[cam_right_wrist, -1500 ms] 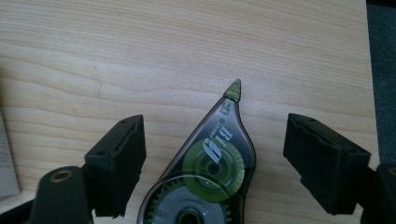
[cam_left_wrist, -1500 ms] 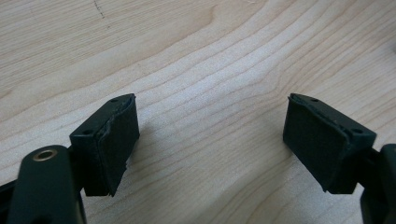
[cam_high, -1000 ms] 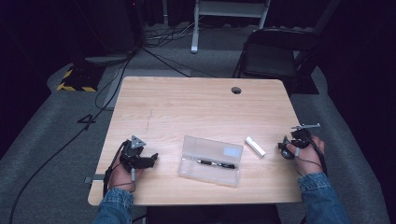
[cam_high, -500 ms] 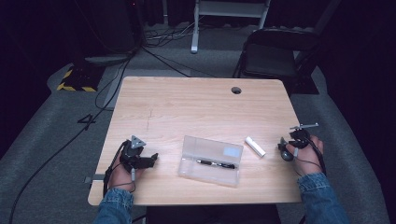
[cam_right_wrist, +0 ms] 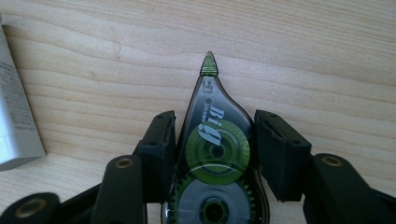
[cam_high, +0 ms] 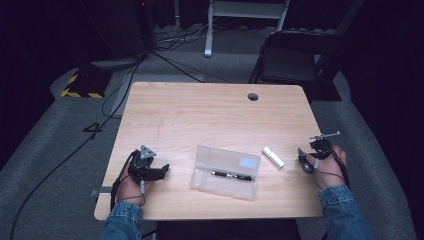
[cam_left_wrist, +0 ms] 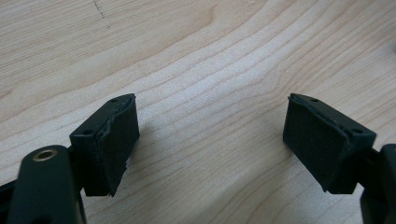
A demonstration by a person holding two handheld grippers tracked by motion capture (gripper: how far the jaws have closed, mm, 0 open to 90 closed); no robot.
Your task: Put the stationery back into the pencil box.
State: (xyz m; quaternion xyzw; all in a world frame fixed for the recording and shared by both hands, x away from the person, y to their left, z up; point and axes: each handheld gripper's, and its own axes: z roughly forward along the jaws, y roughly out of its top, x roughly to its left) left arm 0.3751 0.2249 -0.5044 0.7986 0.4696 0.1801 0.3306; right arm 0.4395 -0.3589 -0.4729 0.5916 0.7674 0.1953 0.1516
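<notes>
Right gripper (cam_right_wrist: pixel 212 140): jaws have just been closing around the correction tape dispenser (cam_right_wrist: pixel 215 154); the left pad touches its side, the right pad is just beside it.
Dispenser: on the bench (cam_high: pixel 200 115) at its right edge, tip pointing away from the gripper.
Left gripper (cam_left_wrist: pixel 210 140): jaws apart over bare wood, holding nothing; unchanged from earlier.
Unmoved: pencil case (cam_high: pixel 226 171) with pen (cam_high: pixel 231 174), white tube (cam_high: pixel 273 156).
</notes>
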